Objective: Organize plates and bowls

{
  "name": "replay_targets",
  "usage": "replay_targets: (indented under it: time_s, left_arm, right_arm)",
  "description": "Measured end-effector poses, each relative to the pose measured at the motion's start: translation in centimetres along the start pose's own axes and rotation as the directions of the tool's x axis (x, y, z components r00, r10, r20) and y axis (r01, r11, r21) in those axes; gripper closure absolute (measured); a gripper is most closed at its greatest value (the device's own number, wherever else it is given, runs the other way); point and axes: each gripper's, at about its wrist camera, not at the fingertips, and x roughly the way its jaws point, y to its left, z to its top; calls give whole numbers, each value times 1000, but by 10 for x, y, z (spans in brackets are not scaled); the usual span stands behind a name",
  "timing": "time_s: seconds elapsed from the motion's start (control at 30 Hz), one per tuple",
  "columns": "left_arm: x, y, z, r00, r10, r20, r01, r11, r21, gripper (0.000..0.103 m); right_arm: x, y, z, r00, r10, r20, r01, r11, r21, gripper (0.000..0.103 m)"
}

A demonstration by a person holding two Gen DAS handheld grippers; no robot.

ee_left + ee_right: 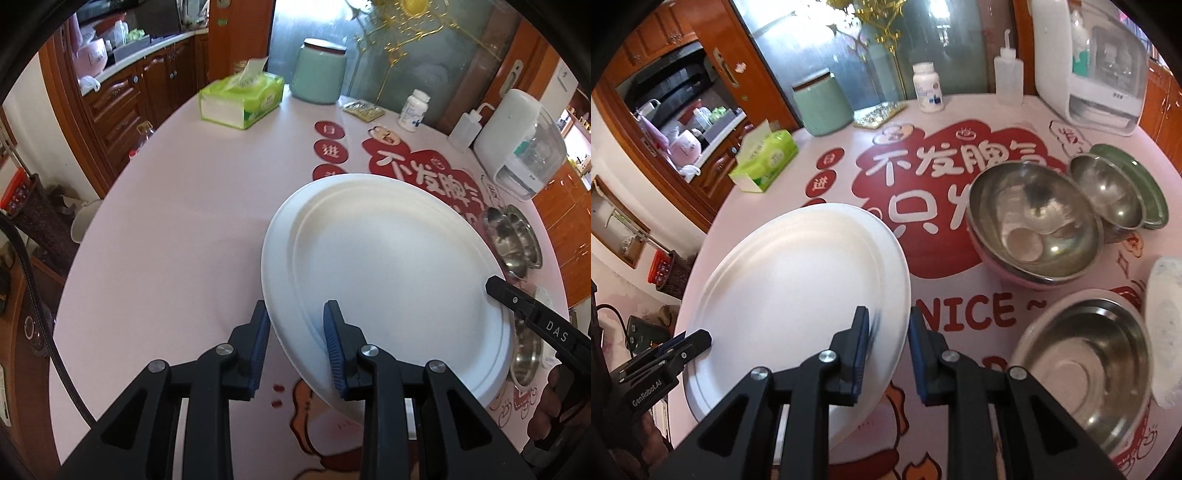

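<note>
Left claw [297,347], right claw [886,354] grip opposite plate [388,273] rims.

"NICE" on tablecloth [942,258], "DAS" on tool [550,325]

I have the plate [388,266] tilted above the counter [177,229], its near-left rim between the jaws of my left hand-held gripper [297,347] and its opposite rim in my right hand-held gripper [888,354]. To its right, two nested bowls [1034,221] stand before another nested pair [1115,188], one bowl [1086,365] nearest me. Behind are a tissue box [242,98], jar [319,70] and bottle [413,110].
</note>
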Motion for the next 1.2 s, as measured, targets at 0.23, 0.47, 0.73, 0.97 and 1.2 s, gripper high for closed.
replay_targets:
  time_s: [0.23,0.47,0.73,0.97,1.2]
  left_arm:
    - [-42,-30,-22,1000,-6,26,6,1000,20,75]
    - [-82,-72,-52,997,-35,63,29,996,89,73]
    - [-117,-127,-97,995,-73,67,63,988,144,72]
    - [-139,-169,-143,993,-100,62,88,981,173,72]
    - [-150,-200,-186,994,-104,38,95,980,176,72]
  right_arm:
    - [-55,-15,-21,996,1,88,0,1000,-5,82]
    - [-108,-47,-51,987,-5,163,0,1000,30,82]
    - [-166,-90,-91,977,-49,206,39,998,52,82]
    - [-202,-127,-130,978,-84,193,71,995,73,81]
    - [-221,-158,-165,984,-102,149,92,993,73,81]
